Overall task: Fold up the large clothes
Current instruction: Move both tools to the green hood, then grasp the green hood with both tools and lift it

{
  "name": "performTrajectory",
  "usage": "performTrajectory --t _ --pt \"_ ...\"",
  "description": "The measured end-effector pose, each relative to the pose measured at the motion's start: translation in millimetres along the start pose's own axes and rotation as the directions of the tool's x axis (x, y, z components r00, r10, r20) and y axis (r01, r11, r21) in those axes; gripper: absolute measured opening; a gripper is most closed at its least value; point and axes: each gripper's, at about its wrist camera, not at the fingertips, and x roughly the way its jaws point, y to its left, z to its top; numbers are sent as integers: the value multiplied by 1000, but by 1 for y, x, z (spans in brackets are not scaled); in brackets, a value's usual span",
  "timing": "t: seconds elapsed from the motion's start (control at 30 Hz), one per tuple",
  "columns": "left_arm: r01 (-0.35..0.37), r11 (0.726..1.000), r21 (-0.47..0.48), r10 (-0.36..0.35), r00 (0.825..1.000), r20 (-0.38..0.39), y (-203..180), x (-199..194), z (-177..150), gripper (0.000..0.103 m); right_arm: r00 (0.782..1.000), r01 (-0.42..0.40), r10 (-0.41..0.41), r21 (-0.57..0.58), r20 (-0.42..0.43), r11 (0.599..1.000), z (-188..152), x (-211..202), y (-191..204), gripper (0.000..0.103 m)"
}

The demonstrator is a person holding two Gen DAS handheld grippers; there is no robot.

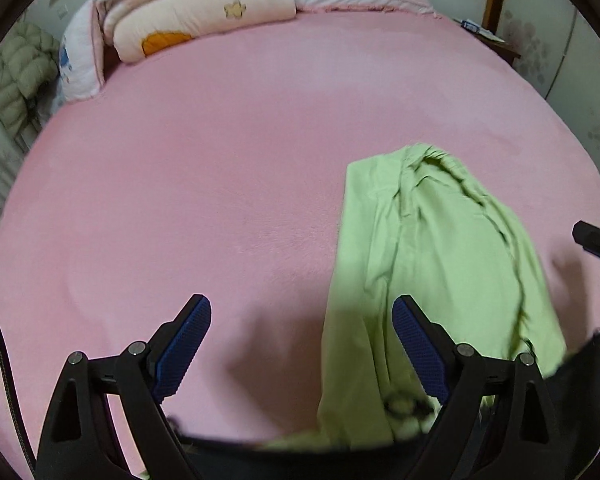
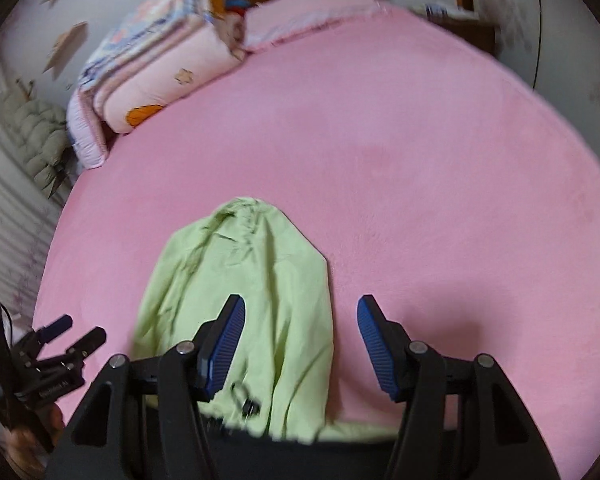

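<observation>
Garment (image 2: 244, 304) lying at bed's (image 2: 420, 160) near edge; folded quilts (image 2: 156, 76) stacked at far left corner; pillow (image 2: 300, 20) along far edge.

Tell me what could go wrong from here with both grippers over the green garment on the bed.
1. The green garment lies bunched and wrinkled, so a pinch may catch several layers and fold crooked.
2. Its near end hangs over the pink bed's edge; a pull could drag it off.
3. The left gripper and right gripper are both open with nothing gripped; the dark cord loop by the hem could snag a finger.
</observation>
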Motion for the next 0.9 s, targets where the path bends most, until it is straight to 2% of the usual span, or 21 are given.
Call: performTrajectory --t 0.23,0.33,0.4,0.43,0.47,0.5,0.53,0.57,0.6,0.67,0.73,0.9 --pt "70 996 -53 -74 995 -71 0 61 2 91 999 -6 8 44 -39 999 9 58 -8 59" --pt "104 991 -80 -109 992 -61 3 71 0 91 998 6 -3 47 -68 999 12 80 -6 59" --pt "123 989 -84 -127 991 -39 4 71 0 87 996 7 -3 45 -85 999 14 91 -6 59" --pt "130 988 -83 -133 990 -35 3 71 0 81 996 2 2 48 -85 999 14 94 -5 59" --pt "137 987 -83 -140 990 -30 3 70 -1 70 997 -12 16 51 -79 999 13 96 -4 59" --pt "146 986 -83 -149 989 -25 2 70 0 62 997 -26 30 54 -74 998 12 97 -3 53" --pt "166 983 -82 -168 986 -15 -1 66 -1 40 996 -41 45 56 -78 998 11 99 -2 33" --pt "195 977 -82 -197 980 -13 -3 64 -1 13 995 -34 39 48 -95 998 10 102 0 21" --pt "214 974 -79 -215 976 -12 -6 61 -1 7 994 -21 24 32 -106 999 11 104 3 12" --pt "167 985 -51 -166 986 24 -15 49 -2 7 996 8 -10 -29 -86 1000 11 96 11 4" --pt "141 990 -22 -139 988 71 -21 30 -6 7 999 9 -12 -61 -49 998 10 81 18 2" --pt "178 983 -47 -168 973 161 -8 -37 -24 6 993 -38 54 -145 107 989 -3 3 30 2"
